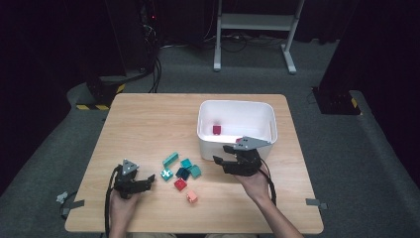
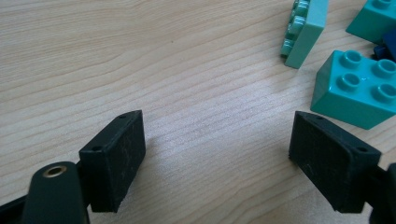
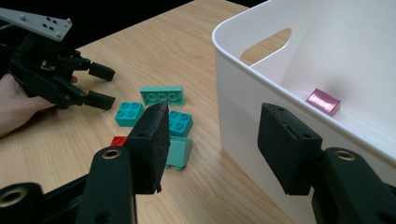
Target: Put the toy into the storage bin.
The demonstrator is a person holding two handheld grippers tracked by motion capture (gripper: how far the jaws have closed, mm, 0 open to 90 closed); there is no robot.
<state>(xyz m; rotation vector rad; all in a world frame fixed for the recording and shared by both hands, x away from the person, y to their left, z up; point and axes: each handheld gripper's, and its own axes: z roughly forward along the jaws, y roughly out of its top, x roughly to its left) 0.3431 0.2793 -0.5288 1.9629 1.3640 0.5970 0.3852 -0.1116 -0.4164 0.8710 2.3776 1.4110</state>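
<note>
Resting low on the pale wooden table (image 1: 148, 119), the left gripper (image 1: 147, 182) lies level in the person's left hand (image 1: 121, 208) with its jaws spread wide over bare wood, nothing between them, and the loose plastic toy bricks (image 1: 181, 171) begin just off its right jaw, a teal four-stud brick (image 2: 357, 88) nearest. Beyond that cluster the right gripper (image 1: 220, 162) points across toward the bricks from the right hand (image 1: 255, 186), jaws apart and empty. Its right jaw sits just beside the near wall of the white plastic bin (image 1: 236, 147), which closes off that side; a small magenta brick (image 3: 323, 101) lies inside.
</note>
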